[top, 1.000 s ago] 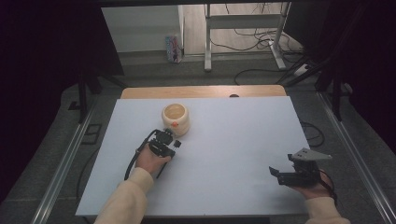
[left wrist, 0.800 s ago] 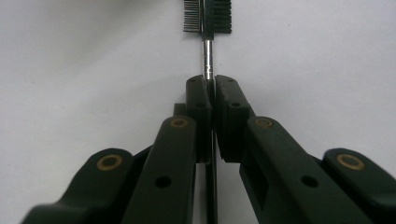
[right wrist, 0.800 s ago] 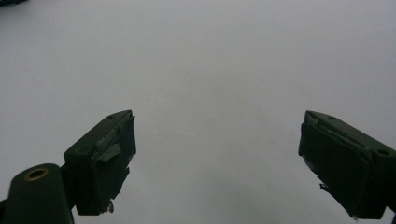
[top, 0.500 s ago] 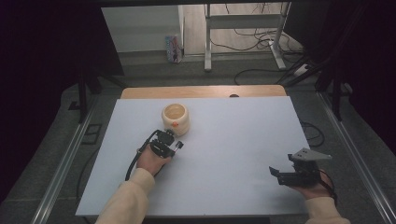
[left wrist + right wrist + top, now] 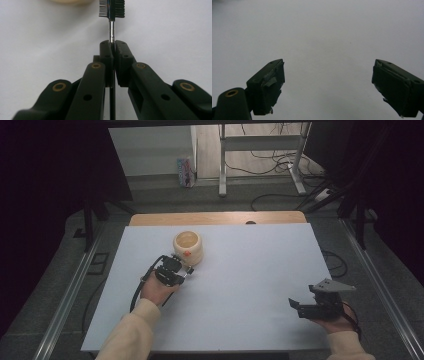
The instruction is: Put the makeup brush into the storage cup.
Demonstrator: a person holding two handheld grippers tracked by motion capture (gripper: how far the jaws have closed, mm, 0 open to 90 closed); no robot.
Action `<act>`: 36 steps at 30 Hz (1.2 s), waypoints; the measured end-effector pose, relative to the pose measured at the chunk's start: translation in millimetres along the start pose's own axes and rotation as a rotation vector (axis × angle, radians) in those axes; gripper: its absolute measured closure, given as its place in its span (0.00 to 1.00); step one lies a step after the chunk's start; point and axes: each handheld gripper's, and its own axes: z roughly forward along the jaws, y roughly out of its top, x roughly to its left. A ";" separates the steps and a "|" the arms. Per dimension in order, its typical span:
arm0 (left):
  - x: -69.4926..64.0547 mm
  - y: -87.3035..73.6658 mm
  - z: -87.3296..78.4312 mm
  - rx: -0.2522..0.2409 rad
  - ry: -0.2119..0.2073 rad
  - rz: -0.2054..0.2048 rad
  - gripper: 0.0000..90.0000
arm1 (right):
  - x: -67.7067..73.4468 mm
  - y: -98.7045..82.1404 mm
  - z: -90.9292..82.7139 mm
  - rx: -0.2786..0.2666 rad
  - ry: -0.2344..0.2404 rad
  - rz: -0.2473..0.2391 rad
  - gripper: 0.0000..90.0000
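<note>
From the high view we see the left gripper (image 5: 187,271) on the white table (image 5: 240,285), just beside a round cream ceramic pot (image 5: 188,246); the right gripper (image 5: 295,306) sits well apart, near the right edge.

In the left gripper view we find its jaws clamped on a small black brush with a metal neck (image 5: 111,15), bristles pointing away toward the pot.

In the right gripper view we see its jaws spread wide over bare table.
</note>
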 end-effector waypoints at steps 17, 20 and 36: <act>3.5 -14.4 -23.4 -0.067 -0.060 0.018 0.96 | 0.1 -0.2 0.1 0.002 -0.005 0.001 0.13; 2.7 -15.1 -28.3 -0.090 -0.076 0.020 0.96 | 0.2 -0.1 0.4 0.004 -0.005 0.000 0.13; 7.3 -18.2 -54.0 -0.220 -0.137 0.009 0.96 | 0.1 -0.2 0.2 0.003 -0.009 0.002 0.13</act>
